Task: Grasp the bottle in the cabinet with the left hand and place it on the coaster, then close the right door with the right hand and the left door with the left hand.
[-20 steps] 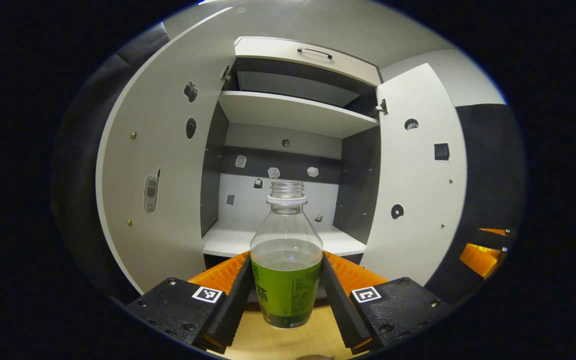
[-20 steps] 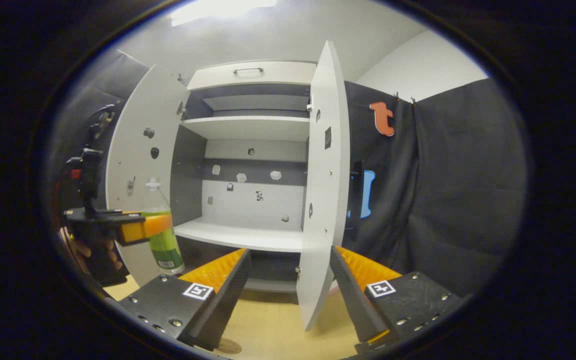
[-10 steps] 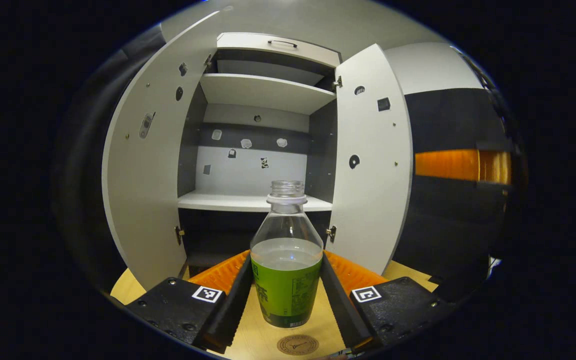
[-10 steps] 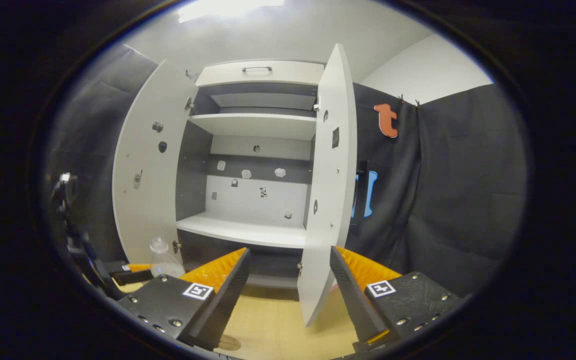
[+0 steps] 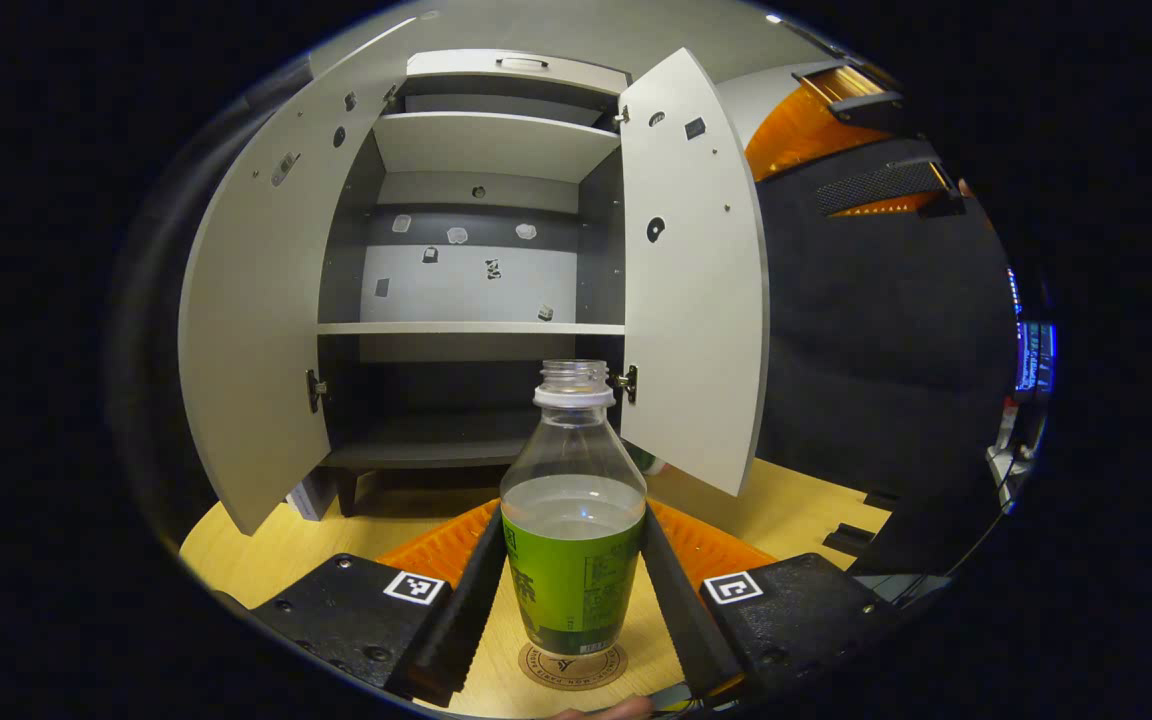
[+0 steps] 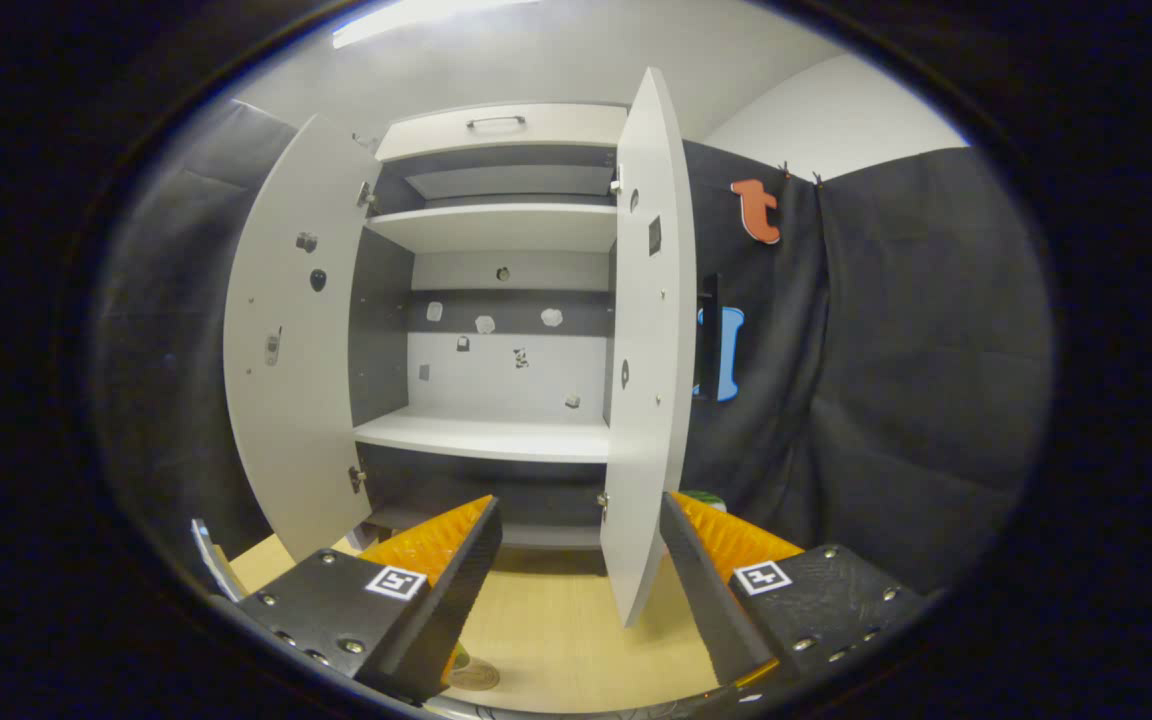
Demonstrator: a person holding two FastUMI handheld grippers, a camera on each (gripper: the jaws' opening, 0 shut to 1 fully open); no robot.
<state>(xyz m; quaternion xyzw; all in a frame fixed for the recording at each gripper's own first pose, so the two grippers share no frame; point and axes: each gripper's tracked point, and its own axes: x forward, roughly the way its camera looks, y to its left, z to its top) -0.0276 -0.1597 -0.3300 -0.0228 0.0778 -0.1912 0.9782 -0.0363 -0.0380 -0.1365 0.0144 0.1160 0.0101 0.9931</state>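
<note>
A clear bottle [image 5: 573,540] with a green label and no cap stands upright between the fingers of my left gripper [image 5: 573,520], which is shut on it. Its base is right over the round brown coaster [image 5: 573,667] on the wooden table; whether they touch I cannot tell. Behind it the cabinet stands with its left door [image 5: 256,330] and right door [image 5: 696,280] both swung open. My right gripper [image 6: 576,560] is open and holds nothing, with the right door's edge [image 6: 648,350] straight ahead between its fingers. The coaster [image 6: 476,676] peeks out beside its left finger.
The cabinet shelf [image 6: 486,437] is bare, with small stickers on the back wall. The wooden table top [image 5: 796,500] runs in front of the cabinet. Black cloth [image 6: 886,380] hangs to the right of the right door. The right gripper [image 5: 836,160] shows high up at the right in the left gripper view.
My left gripper has come down and back from the cabinet with the bottle, bringing it over the coaster. It has dropped out of the right gripper view. My right gripper has barely shifted.
</note>
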